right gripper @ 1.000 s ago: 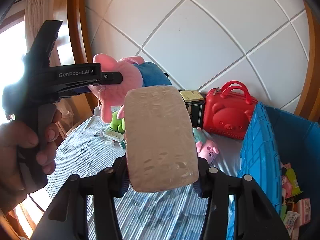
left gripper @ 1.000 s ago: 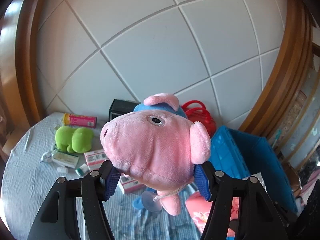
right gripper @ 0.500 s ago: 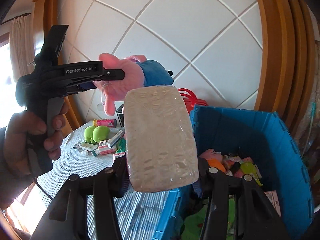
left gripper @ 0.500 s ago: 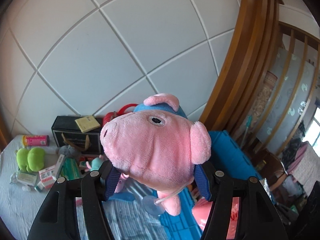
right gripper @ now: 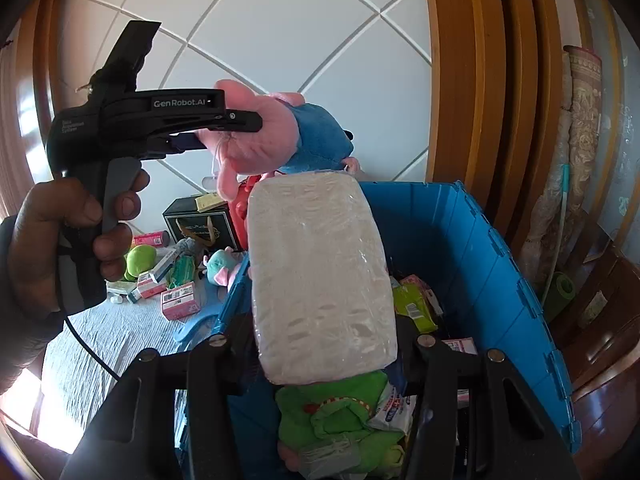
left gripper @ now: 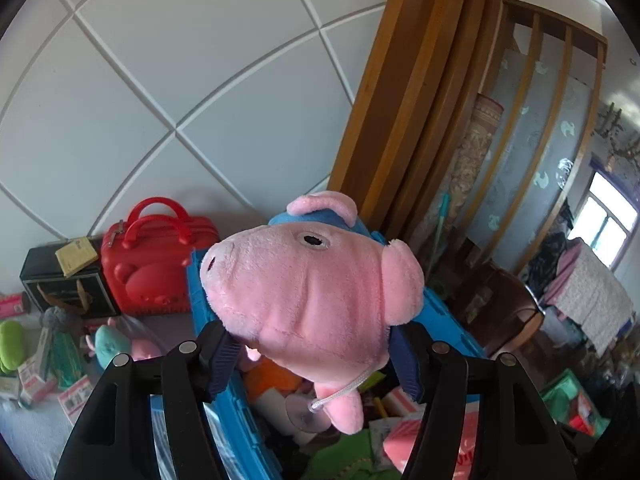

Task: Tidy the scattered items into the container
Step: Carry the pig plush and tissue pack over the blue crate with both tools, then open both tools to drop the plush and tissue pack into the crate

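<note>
My left gripper (left gripper: 312, 344) is shut on a pink pig plush (left gripper: 312, 292) in a blue shirt, its pads pressing the head from both sides. The plush hangs above the left wall of the blue crate (left gripper: 224, 400). In the right wrist view the same plush (right gripper: 260, 136) is up high at the left, over the crate's left rim. My right gripper (right gripper: 322, 340) is shut on a pale block wrapped in clear film (right gripper: 320, 272). That block is held upright over the open blue crate (right gripper: 480, 248), which holds a green plush (right gripper: 332, 420), packets and other items.
A hand (right gripper: 52, 240) grips the left tool's handle. On the striped tablecloth (right gripper: 104, 340) left of the crate lie small boxes (right gripper: 180, 300), a green plush (right gripper: 140, 258) and a teal toy (right gripper: 220, 266). A red case (left gripper: 156, 264) and black box (left gripper: 60, 280) stand by the wall.
Both grippers have swung right, from above the cluttered table to above the blue crate. Each still holds its item; the crate's inside has come into view.
</note>
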`<state>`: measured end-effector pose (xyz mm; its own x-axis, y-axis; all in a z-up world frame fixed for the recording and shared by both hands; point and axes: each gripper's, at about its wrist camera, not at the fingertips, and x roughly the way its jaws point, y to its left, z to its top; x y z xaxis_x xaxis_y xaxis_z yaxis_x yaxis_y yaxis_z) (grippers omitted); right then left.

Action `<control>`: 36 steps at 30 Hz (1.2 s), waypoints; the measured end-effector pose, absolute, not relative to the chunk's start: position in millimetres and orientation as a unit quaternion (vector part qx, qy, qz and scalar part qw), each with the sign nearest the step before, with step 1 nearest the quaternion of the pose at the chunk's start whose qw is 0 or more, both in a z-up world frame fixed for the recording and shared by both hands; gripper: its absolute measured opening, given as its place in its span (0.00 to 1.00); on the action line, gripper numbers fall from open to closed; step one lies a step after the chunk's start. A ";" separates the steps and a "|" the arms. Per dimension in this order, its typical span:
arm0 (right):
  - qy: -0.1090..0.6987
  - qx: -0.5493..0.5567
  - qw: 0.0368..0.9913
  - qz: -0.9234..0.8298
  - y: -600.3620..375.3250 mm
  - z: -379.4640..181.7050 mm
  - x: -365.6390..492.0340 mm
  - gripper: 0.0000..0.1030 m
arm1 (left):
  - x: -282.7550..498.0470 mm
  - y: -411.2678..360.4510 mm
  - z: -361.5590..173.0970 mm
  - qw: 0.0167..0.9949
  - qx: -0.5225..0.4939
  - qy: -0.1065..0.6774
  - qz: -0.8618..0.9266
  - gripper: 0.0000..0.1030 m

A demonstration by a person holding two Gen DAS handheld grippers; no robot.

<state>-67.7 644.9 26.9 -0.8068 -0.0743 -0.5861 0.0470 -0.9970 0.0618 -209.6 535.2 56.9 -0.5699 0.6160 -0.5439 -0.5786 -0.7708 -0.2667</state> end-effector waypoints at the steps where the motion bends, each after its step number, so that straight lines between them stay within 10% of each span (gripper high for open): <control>1: -0.025 0.311 0.029 -0.950 647.1 26.2 -64.4 0.47 | -209.0 542.1 57.0 0.341 -0.317 -0.027 0.885 0.64; 6: -0.024 0.327 0.016 -0.945 655.9 17.3 -63.7 0.57 | -216.7 575.4 65.0 0.341 -0.306 -0.012 0.889 0.87; 8: -0.014 0.332 0.002 -0.943 656.5 12.4 -61.1 1.00 | -220.1 582.6 68.2 0.343 -0.305 -0.010 0.888 0.98; 36: 0.034 0.339 0.150 -0.928 481.8 7.1 -114.2 1.00 | -232.4 281.1 -13.5 0.159 -0.351 -0.069 0.920 1.00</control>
<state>-114.2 481.8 7.1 -0.7249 -0.2554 -0.6398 0.3010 -0.9528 0.0393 -232.4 281.1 -13.5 -0.7035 0.3416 -0.6233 -0.2444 -0.9397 -0.2392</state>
